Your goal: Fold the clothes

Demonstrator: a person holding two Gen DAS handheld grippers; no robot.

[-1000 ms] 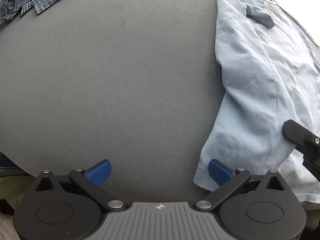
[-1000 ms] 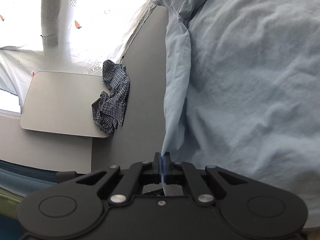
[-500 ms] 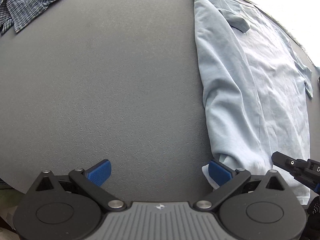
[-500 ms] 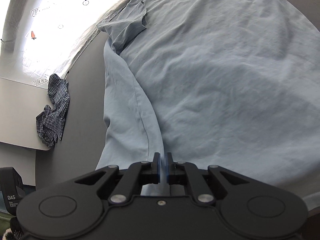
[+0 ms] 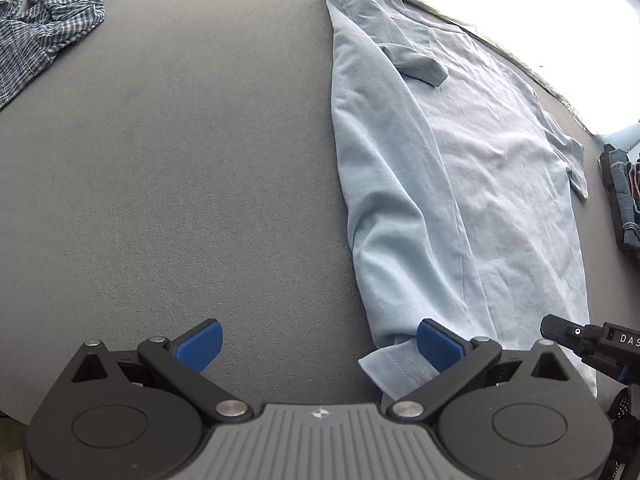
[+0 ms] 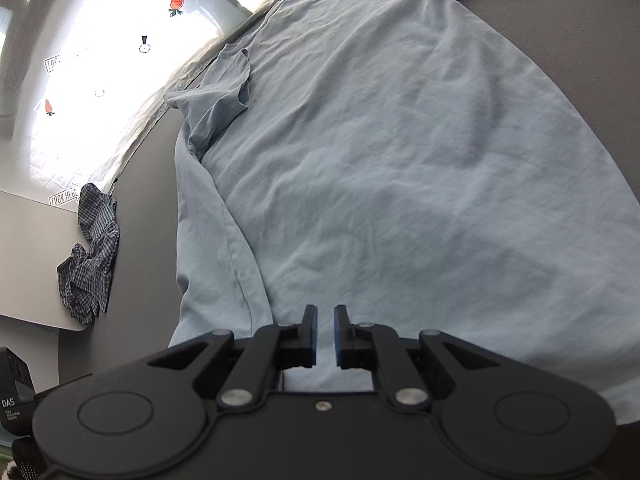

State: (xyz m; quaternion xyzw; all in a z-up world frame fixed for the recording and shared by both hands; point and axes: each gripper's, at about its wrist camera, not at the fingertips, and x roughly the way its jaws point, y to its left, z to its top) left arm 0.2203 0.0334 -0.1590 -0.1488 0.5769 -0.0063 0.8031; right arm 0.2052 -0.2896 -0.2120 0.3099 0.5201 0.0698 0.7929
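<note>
A light blue T-shirt (image 5: 480,168) lies flat on the dark grey table (image 5: 180,160), its left side and sleeve folded inward over the body. My left gripper (image 5: 318,344) is open wide just in front of the shirt's lower left corner, with its right blue pad (image 5: 438,346) over the hem. My right gripper (image 6: 326,332) hovers over the T-shirt (image 6: 400,180) near its bottom hem, fingers a small gap apart with nothing held between them. The tip of the right gripper (image 5: 584,342) shows at the left wrist view's right edge.
A crumpled dark checked shirt (image 5: 52,28) lies at the table's far left, also visible as the checked shirt (image 6: 92,256) beside a pale grey board (image 6: 32,264). Folded denim (image 5: 624,192) sits at the right edge. A bright white sheet (image 6: 120,60) lies beyond the table.
My right gripper laid the shirt's lifted side edge down onto the shirt and opened, letting it go. The left gripper drew back, staying open.
</note>
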